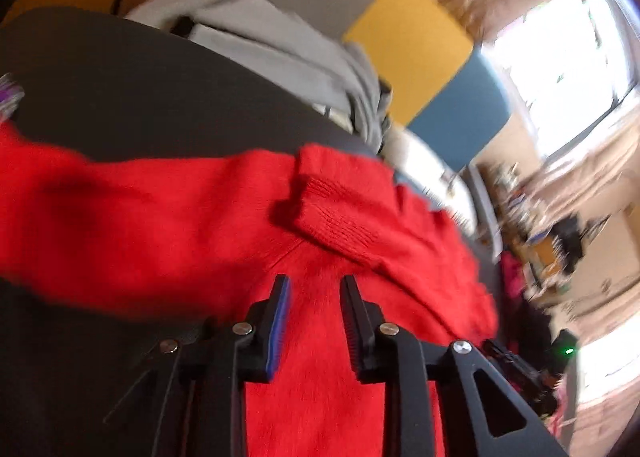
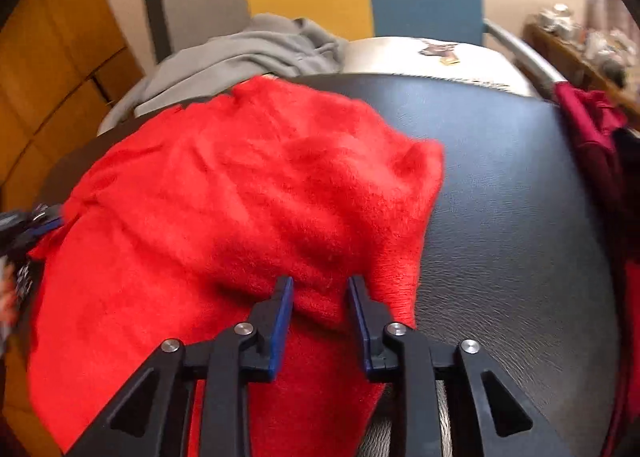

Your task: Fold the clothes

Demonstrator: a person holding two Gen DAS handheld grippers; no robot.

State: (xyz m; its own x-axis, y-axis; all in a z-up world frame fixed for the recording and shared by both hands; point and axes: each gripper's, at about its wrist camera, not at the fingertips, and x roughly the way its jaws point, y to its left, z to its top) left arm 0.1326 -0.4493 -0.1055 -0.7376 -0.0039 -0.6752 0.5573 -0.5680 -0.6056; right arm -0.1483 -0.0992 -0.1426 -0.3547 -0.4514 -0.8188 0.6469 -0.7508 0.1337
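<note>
Red sweater: lies on the dark leather-look table, spread over its left and middle part, with its right edge ending well short of the table's right edge. It is rumpled, not flat.
Sleeve: in the left wrist view a ribbed cuff lies turned in on top of the body of the sweater, toward the far edge of the table.
Fold state: one layer seems to lie over another near the cuff, but no neat rectangle shows. I judge the folding partly done at most; the edges are uneven and the fabric is bunched at the near edge.
Left hand-held gripper: fingers stand apart with red knit showing between them; nothing is pinched. It sits over the sweater near the table's near edge.
Right hand-held gripper: fingers apart, straddling a raised ridge of the knit near the sweater's right edge; not clamped on it.
What is left: by my reading, the body needs squaring and at least one more fold. Whether the other sleeve is tucked in cannot be told.
Other clothes: a grey garment lies heaped beyond the far edge of the table, and a dark red one hangs off the right edge; both look unfolded.
Blur: the left wrist view is smeared, so fine detail is unsure.
</note>
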